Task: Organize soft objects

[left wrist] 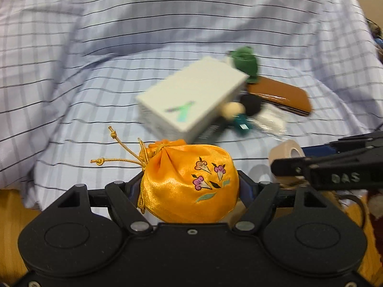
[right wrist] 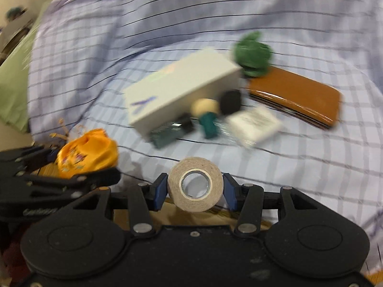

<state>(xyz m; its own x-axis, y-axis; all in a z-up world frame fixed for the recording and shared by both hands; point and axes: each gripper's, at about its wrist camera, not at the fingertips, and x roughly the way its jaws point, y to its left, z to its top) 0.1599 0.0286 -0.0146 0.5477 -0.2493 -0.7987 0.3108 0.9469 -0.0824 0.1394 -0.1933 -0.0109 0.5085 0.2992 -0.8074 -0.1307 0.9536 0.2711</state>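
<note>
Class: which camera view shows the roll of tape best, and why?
The right wrist view: the roll of tape sits centred between the right gripper's pads, its hollow core facing us. The left wrist view catches it only at the right edge, partly hidden behind that gripper.

Soft indoor light, both my views smeared by motion.

The white box and green plush blur badly, while my orange pouch stays sharp with a satin sheen. The brown wallet's edge glares; fisheye bends the bedsheet stripes.
</note>
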